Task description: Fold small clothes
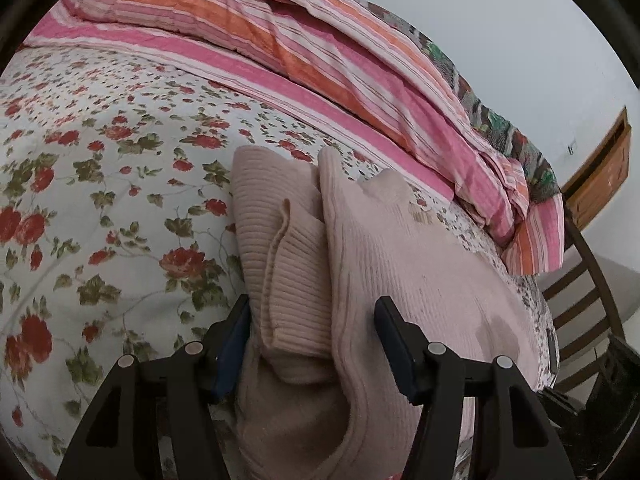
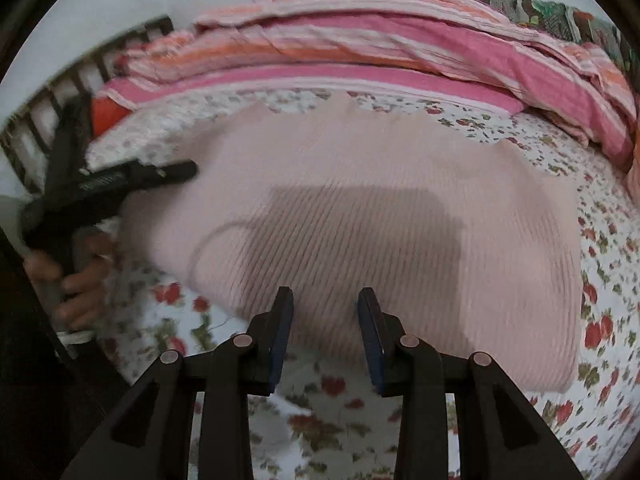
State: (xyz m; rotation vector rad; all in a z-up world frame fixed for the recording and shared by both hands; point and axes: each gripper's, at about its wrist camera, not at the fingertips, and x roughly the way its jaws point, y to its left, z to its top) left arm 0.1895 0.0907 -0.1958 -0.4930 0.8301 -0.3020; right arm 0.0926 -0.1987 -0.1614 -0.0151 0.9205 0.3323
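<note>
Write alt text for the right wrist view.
A pale pink ribbed sweater lies spread on a floral bedsheet, with the right hand-held gripper open just above its near edge. At left, the left hand-held gripper reaches onto the sweater; a striped pink-and-orange quilt is bunched behind.

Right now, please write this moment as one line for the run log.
stage: folding | item: pink sweater on floral bedsheet | left gripper: open, straddling bunched sweater | right gripper: open, empty
</note>
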